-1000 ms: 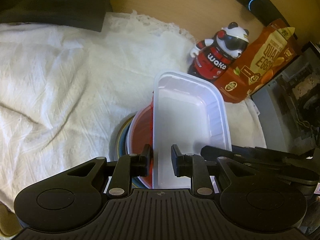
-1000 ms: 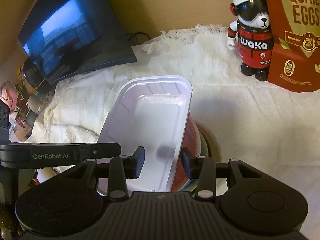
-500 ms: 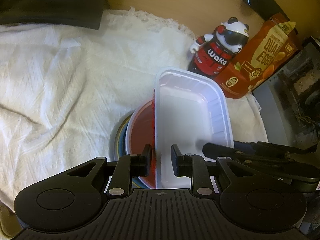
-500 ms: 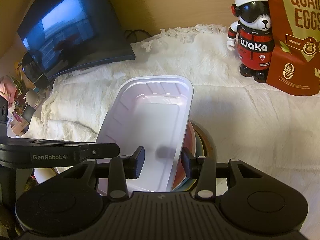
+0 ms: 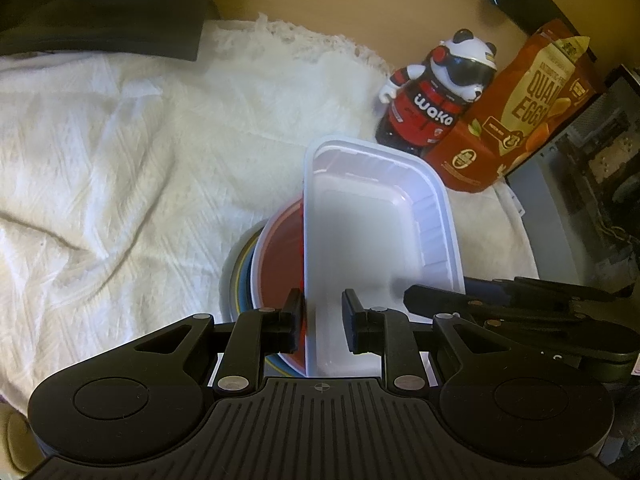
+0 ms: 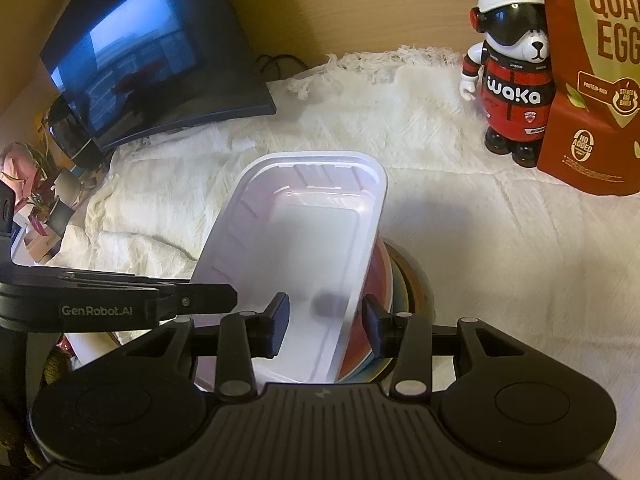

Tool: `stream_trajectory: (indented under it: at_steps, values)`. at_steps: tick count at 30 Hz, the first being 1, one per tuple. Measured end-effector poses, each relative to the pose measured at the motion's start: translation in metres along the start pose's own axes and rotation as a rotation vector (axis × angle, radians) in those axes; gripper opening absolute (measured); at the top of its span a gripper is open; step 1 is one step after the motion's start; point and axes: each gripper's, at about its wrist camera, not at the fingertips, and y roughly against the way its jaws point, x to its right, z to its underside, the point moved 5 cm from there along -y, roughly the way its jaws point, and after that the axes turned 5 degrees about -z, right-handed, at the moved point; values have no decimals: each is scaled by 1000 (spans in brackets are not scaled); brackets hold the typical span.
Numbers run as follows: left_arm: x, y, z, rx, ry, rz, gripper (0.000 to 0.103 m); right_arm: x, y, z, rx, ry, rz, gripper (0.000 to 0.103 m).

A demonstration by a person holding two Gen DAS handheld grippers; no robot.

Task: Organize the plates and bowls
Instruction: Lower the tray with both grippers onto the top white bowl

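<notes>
White plastic tray (image 5: 360, 240) held over stacked bowls (image 5: 276, 248) on the cloth-covered worktop (image 5: 120, 152).
Thin and light, probably flexible and slippery, it is best gripped at the rim: the left tool (image 5: 322, 316) and right tool (image 6: 326, 320) are each narrowed onto opposite side walls.

The tray (image 5: 360, 240) before me is thin white plastic, smooth, with ribbed walls. The bowl (image 5: 280, 256) beneath looks like glossy red plastic. A rough, crinkled white cloth (image 5: 120, 152) covers the table. The panda figure (image 6: 512, 80) is shiny plastic; the egg pouch (image 6: 592, 80) is glossy foil. My jaws are matt black plastic.
</notes>
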Motion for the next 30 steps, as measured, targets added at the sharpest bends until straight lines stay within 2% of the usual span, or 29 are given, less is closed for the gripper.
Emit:
stream_trajectory:
  at_steps: [7,15,30]
  values:
    - [-6,8,-8,21,30,1,24,6,3,-5,13,-16,1,41]
    - [-12,4,-16,1,88,64,23,1,1,-15,27,-9,-17,41]
    - [-18,-2,-19,-8,118,52,23,1,-4,-18,21,5,-18,41]
